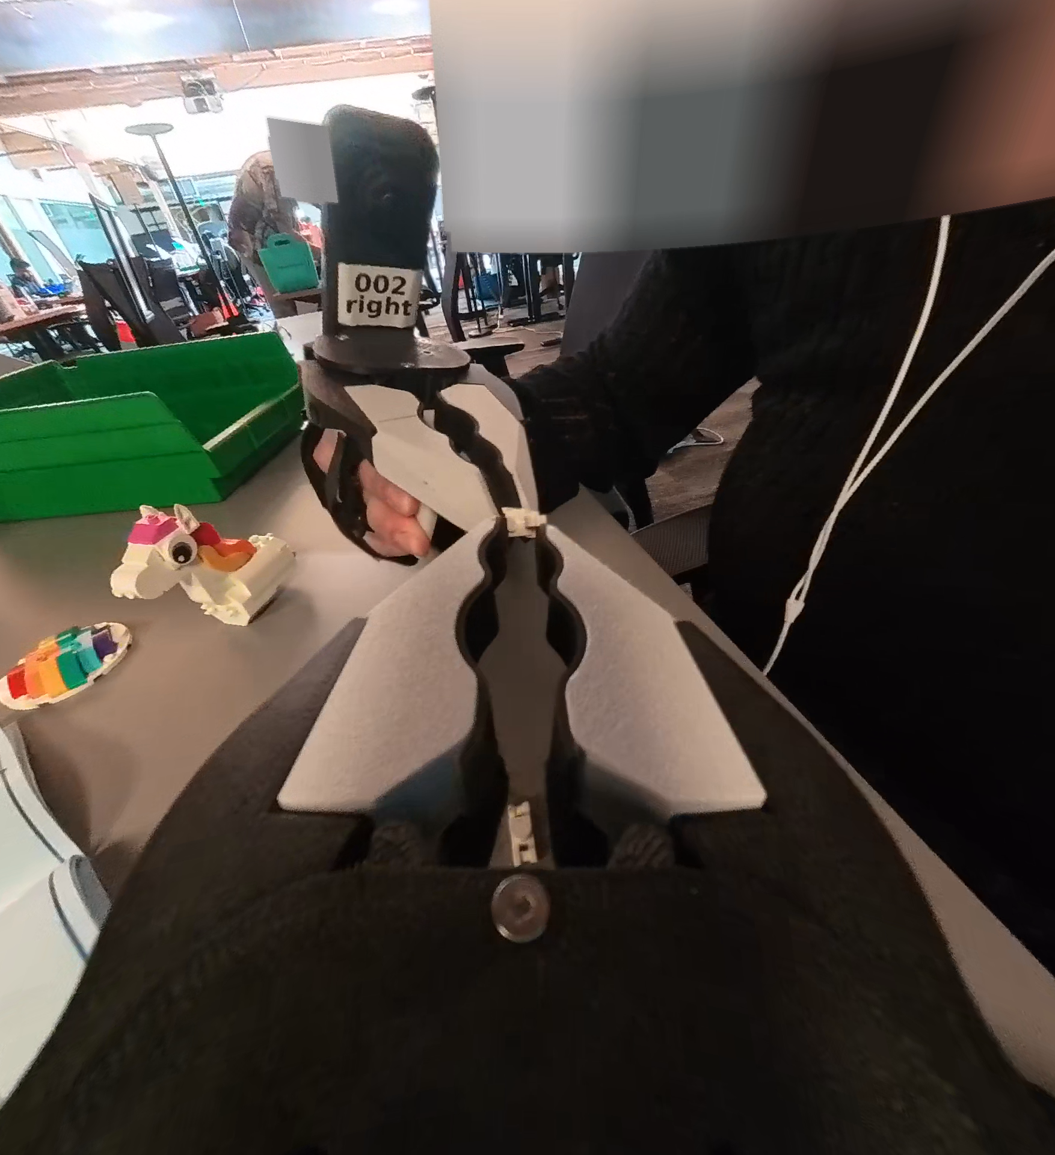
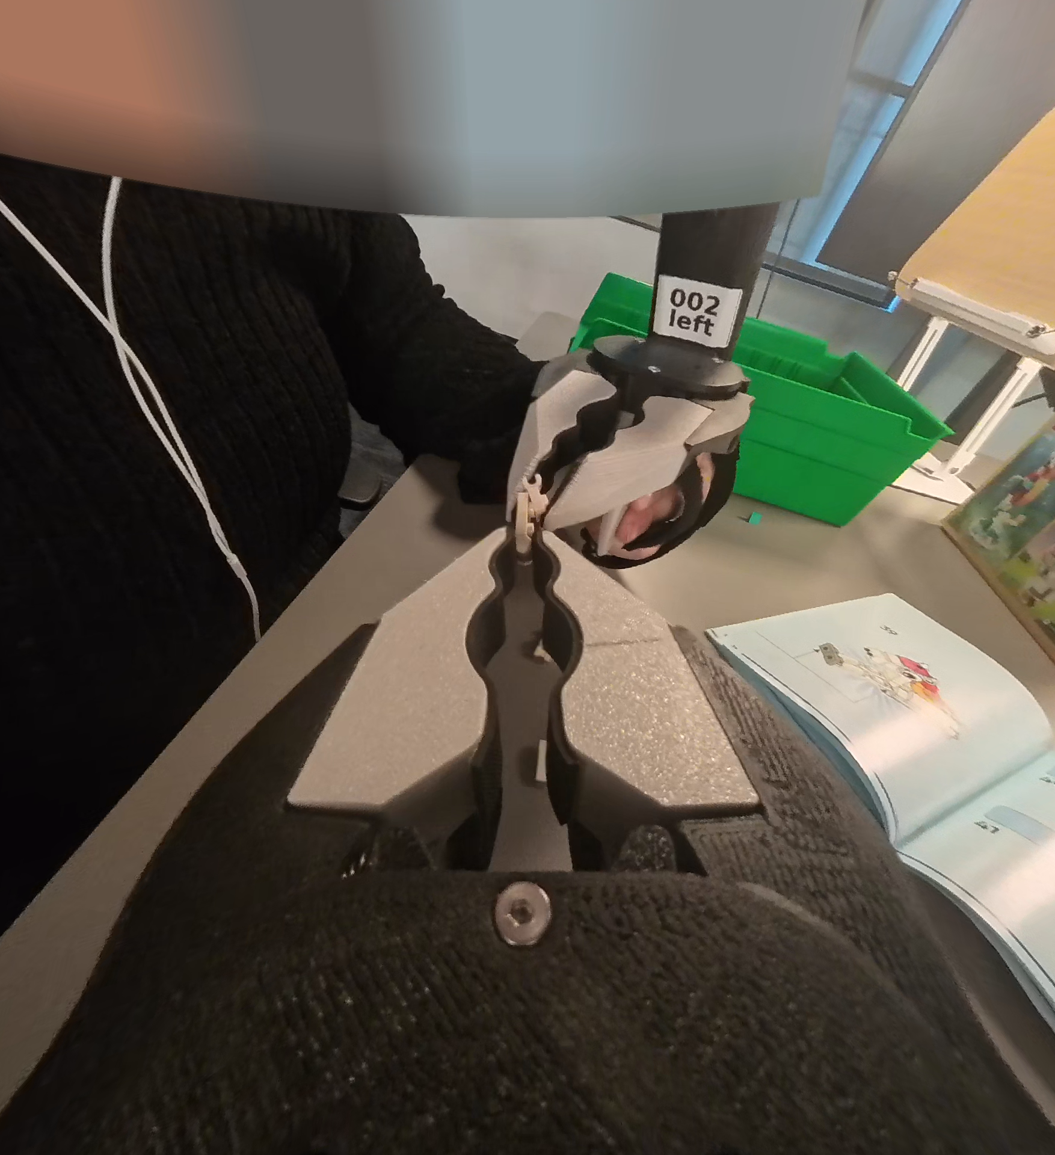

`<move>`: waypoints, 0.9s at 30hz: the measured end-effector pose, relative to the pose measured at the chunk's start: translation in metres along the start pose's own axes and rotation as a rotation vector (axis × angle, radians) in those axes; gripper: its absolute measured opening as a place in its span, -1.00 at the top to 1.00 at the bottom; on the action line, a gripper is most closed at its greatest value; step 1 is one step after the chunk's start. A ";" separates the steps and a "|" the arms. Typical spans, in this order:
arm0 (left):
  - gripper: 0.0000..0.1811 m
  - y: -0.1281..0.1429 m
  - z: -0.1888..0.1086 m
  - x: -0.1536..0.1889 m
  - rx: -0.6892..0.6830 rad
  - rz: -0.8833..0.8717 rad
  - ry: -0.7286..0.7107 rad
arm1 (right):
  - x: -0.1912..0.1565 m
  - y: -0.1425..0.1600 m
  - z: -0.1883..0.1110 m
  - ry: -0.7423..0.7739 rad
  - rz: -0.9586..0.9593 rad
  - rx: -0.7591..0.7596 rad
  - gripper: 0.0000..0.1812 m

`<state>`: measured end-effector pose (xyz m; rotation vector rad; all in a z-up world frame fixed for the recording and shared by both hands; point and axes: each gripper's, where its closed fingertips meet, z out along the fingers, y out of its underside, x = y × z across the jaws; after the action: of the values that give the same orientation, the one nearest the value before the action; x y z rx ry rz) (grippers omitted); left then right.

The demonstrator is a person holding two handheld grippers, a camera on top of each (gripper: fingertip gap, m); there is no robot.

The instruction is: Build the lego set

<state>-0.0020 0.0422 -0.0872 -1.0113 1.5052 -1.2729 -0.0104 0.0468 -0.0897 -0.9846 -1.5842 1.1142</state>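
Two tools meet tip to tip above the near edge of the grey desk [image 1: 212, 700]. The left tool [image 1: 515, 531] and the right tool [image 2: 522, 547] are each closed on a small white lego piece [image 1: 522, 520], mid-air between them. Press squarely, studs aligned, without twisting. The half-built white lego animal [image 1: 200, 562] waits far left, well apart.

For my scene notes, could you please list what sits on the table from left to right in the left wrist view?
Rainbow brick plate → unicorn model → small white piece pinched between both grippers' tips.
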 end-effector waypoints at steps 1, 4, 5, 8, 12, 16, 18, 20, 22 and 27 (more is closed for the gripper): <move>0.91 0.001 0.000 -0.001 -0.012 0.009 -0.007 | 0.001 0.001 0.000 0.004 -0.001 -0.007 0.97; 0.91 0.009 -0.001 -0.010 -0.091 0.101 -0.087 | 0.008 0.009 -0.002 0.053 -0.033 -0.064 0.97; 0.91 0.013 -0.002 -0.011 -0.122 0.157 -0.115 | 0.009 0.012 -0.002 0.065 -0.052 -0.089 0.97; 0.90 0.022 -0.003 -0.012 -0.206 0.224 -0.127 | 0.008 0.020 0.000 0.076 -0.097 -0.157 0.97; 0.90 0.030 -0.003 -0.007 -0.261 0.238 -0.102 | 0.004 0.026 0.003 0.057 -0.118 -0.193 0.97; 0.89 0.041 -0.003 -0.009 -0.355 0.304 -0.128 | 0.005 0.036 0.004 0.072 -0.176 -0.268 0.97; 0.90 0.044 -0.004 -0.011 -0.375 0.298 -0.135 | 0.006 0.038 0.004 0.086 -0.204 -0.292 0.97; 0.90 0.043 -0.006 -0.015 -0.371 0.272 -0.153 | 0.010 0.038 0.003 0.117 -0.230 -0.298 0.97; 0.91 0.040 -0.007 -0.021 -0.349 0.248 -0.180 | 0.017 0.036 0.001 0.168 -0.269 -0.292 0.97; 0.91 0.039 -0.005 -0.020 -0.316 0.187 -0.168 | 0.024 0.031 -0.003 0.231 -0.343 -0.271 0.80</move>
<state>-0.0029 0.0683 -0.1227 -1.1181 1.6571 -0.8149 -0.0108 0.0783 -0.1136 -0.9320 -1.6615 0.5412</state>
